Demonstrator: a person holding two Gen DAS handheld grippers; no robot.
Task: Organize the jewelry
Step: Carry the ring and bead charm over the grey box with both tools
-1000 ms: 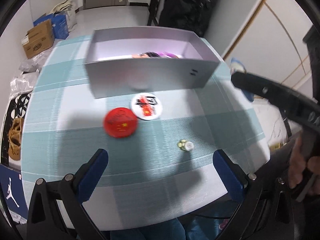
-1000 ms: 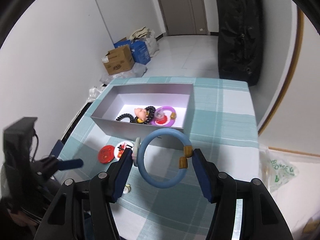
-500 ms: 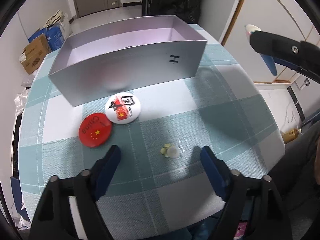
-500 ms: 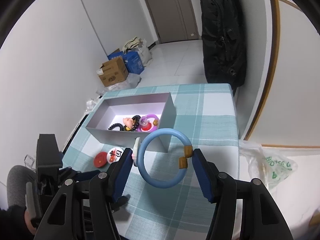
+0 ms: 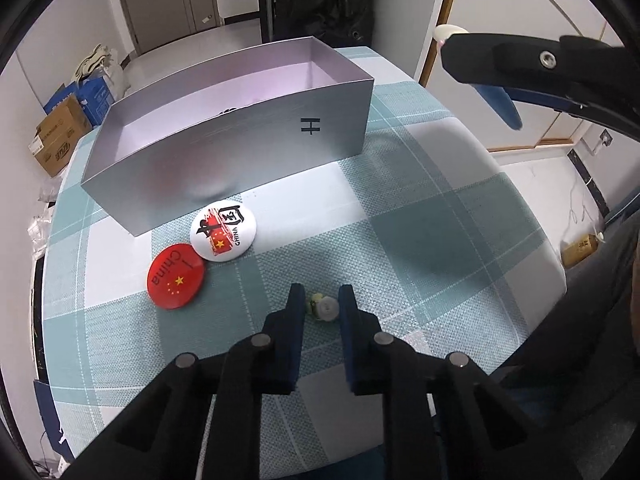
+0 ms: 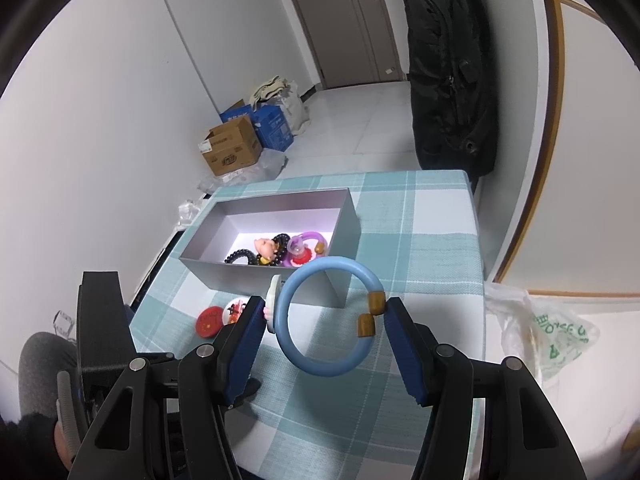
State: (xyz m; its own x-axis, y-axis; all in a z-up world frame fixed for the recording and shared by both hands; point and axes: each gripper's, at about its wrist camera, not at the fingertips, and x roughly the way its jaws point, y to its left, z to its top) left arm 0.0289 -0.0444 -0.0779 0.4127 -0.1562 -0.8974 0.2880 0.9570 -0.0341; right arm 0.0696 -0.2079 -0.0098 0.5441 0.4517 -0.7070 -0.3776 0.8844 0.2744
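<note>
My left gripper (image 5: pixel 322 300) points down at the checked tablecloth. Its jaws are closing, and the pads touch both sides of a small white and green trinket (image 5: pixel 325 309). A red badge (image 5: pixel 177 276) and a white badge (image 5: pixel 223 232) lie just beyond it, in front of the grey open box (image 5: pixel 224 152). My right gripper (image 6: pixel 325 308) hovers above the table, shut on a blue bangle (image 6: pixel 328 370) with brown beads. A white disc (image 6: pixel 274 300) is pressed against its left pad. The box (image 6: pixel 224 272) holds a black bead bracelet (image 6: pixel 240 255), a pink figurine (image 6: pixel 266 246) and a purple ring (image 6: pixel 310 238).
One finger of the right tool (image 5: pixel 500 60) crosses the upper right of the left wrist view. Cardboard boxes (image 6: pixel 232 150) and a black bag (image 6: pixel 448 72) stand on the floor beyond the table. A plastic bag (image 6: pixel 552 332) lies off the table's right edge.
The left jaws went from wide open to closed in on the small trinket, and the gripper shifted towards it. The right gripper kept its hold on the blue bangle.
</note>
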